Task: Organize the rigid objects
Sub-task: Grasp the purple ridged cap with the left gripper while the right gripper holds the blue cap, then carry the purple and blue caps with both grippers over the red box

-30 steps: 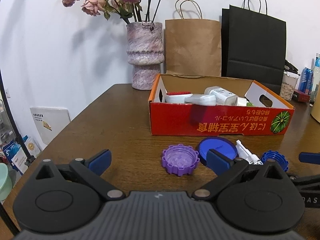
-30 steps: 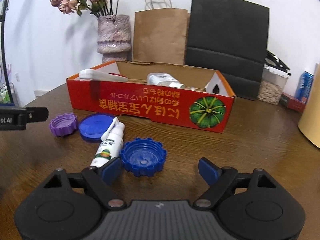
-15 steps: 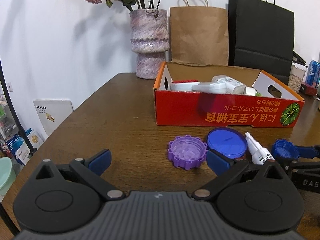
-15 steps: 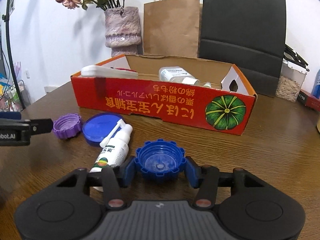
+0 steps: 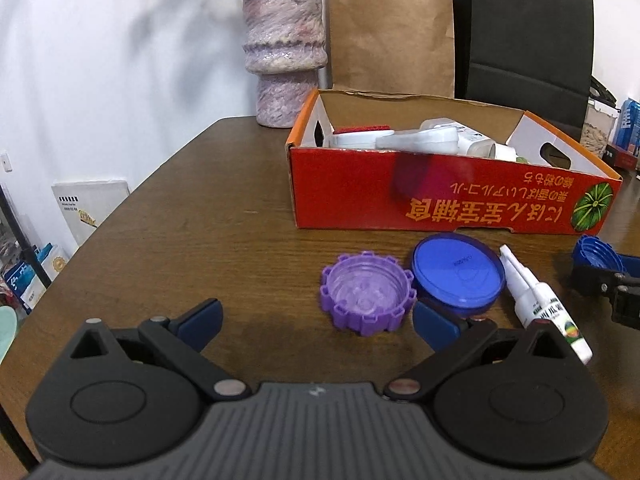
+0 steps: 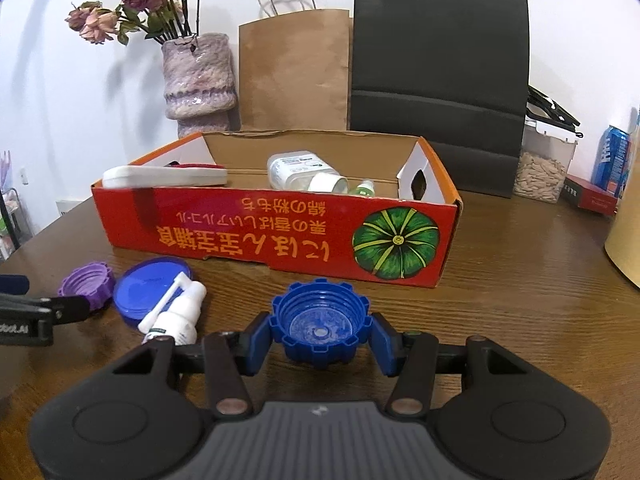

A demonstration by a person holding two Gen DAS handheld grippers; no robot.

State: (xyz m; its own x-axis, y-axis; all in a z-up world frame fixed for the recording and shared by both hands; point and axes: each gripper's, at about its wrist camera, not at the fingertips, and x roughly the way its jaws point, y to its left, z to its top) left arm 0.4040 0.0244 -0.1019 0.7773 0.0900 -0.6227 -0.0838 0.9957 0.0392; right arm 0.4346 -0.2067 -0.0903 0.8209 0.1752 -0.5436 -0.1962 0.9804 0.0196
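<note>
My right gripper (image 6: 321, 336) is shut on a blue ridged cap (image 6: 320, 322), held a little above the wooden table in front of the red cardboard box (image 6: 276, 236). In the left wrist view that same blue ridged cap (image 5: 596, 254) shows at the far right. My left gripper (image 5: 316, 320) stands open over the table, with a purple ridged cap (image 5: 366, 292) just ahead between its fingers, untouched. A flat blue lid (image 5: 458, 278) and a white spray bottle (image 5: 540, 304) lie to the right of the purple cap. The red box (image 5: 452, 196) holds several white containers.
A purple vase (image 5: 284, 52) with dried flowers stands behind the box at the table's back. A brown paper bag (image 6: 296, 72) and a black paper bag (image 6: 438, 80) lean on the wall. A clear tub of seeds (image 6: 544, 168) and a blue can (image 6: 614, 160) sit at back right.
My right gripper closed on the blue ridged cap and lifted it toward the box. My left gripper moved forward and down, nearer to the purple cap.
</note>
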